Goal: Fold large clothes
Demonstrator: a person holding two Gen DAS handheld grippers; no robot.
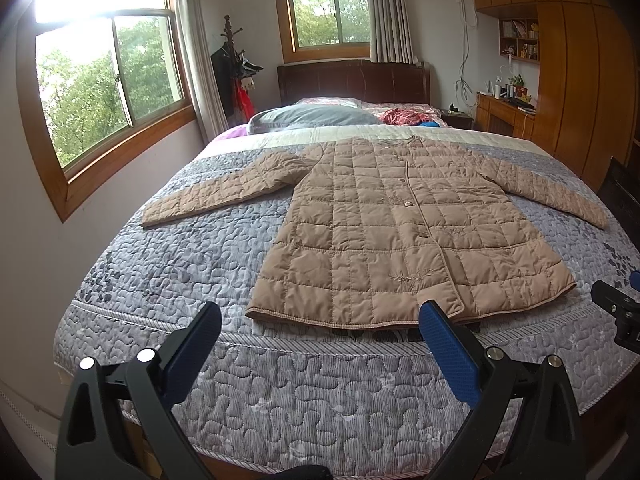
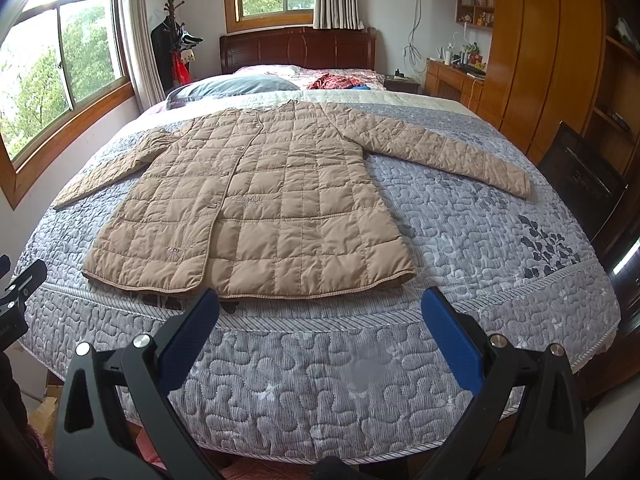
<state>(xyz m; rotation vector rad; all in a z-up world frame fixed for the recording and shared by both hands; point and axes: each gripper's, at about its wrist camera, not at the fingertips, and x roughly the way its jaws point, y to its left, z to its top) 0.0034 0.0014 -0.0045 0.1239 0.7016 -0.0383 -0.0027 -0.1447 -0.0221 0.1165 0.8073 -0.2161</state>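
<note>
Coat is the big thing to look at, and all the places below are told from it. It is tan and puffy, sewn in squares, and it lies flat, front side up and closed down the middle, on the bed, with its neck toward the headboard and its bottom edge toward the foot of the bed. Left of the coat, the left sleeve sticks out flat on the gray quilt, toward the window. Just below the coat's bottom edge, on the left side, hangs the left gripper; its jaws are wide apart and hold nothing. Above the coat, past its neck, sit a gray pillow and some red cloth. Below the coat's bottom right part waits the right gripper, jaws spread wide too, not touching anything. Right of the coat, the right sleeve lies stretched out toward the wooden wardrobe. No fold is made yet. The coat looks soft, light and squishy, and its smooth cloth may slip, so a deep bite is best. I think good spots to grab are each sleeve end, or the bottom corners where the edge is thick.
</note>
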